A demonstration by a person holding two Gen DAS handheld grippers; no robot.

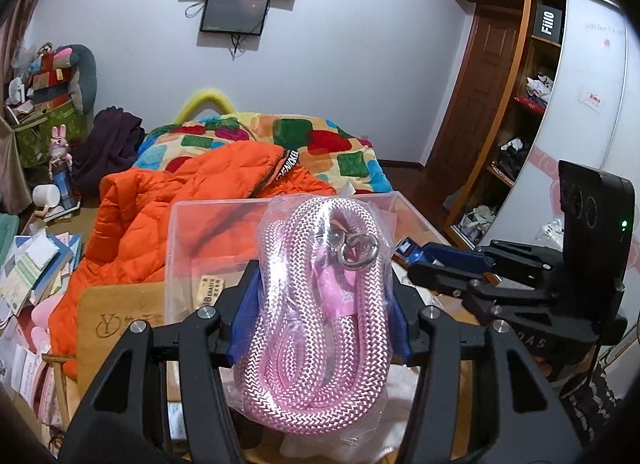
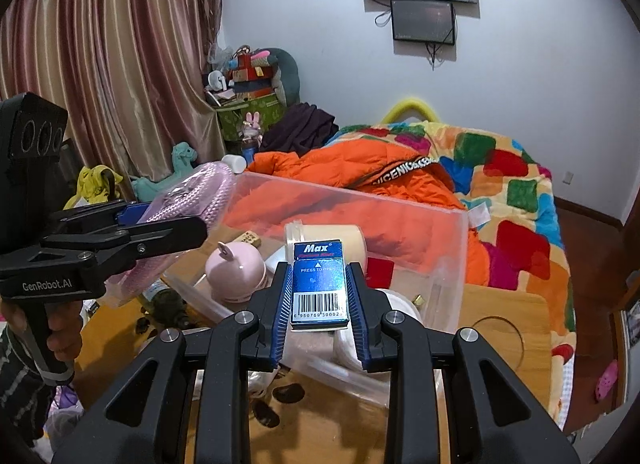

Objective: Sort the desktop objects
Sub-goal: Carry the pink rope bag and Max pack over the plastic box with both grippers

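- I judge the step in hand to be carrying both loads to the clear plastic bin (image 2: 448, 232), which stands on the wooden desk (image 2: 500, 328) at about 12 o'clock from each gripper. To do it well I bring each load over the rim before I ease any grip, and I let go low so nothing bounces out.
- My left gripper (image 1: 324, 304) has its jaws clamped on a bagged coil of pink rope (image 1: 320, 324). The coil is soft and bulges well past the pads, so I expect it to sag and would keep it level.
- My right gripper (image 2: 320, 296) has its jaws pressed on both sides of a small blue box (image 2: 319, 288) printed "Max", barcode towards me. It is stiff and slim, so it could pivot if I tilt.
- The two grippers ride near each other, so I would stagger the drops rather than cross paths.
- The right wrist view shows what the left hides: the bin already holds a pink eared cup (image 2: 236, 276) at 10 o'clock from the box and a cream jar (image 2: 332, 240) at 12 o'clock. It also shows a hand (image 2: 60, 328) on the left grip.
- The left wrist view alone shows the rope's metal clasp (image 1: 356, 252) and a wardrobe (image 1: 520, 124) at 2 o'clock.
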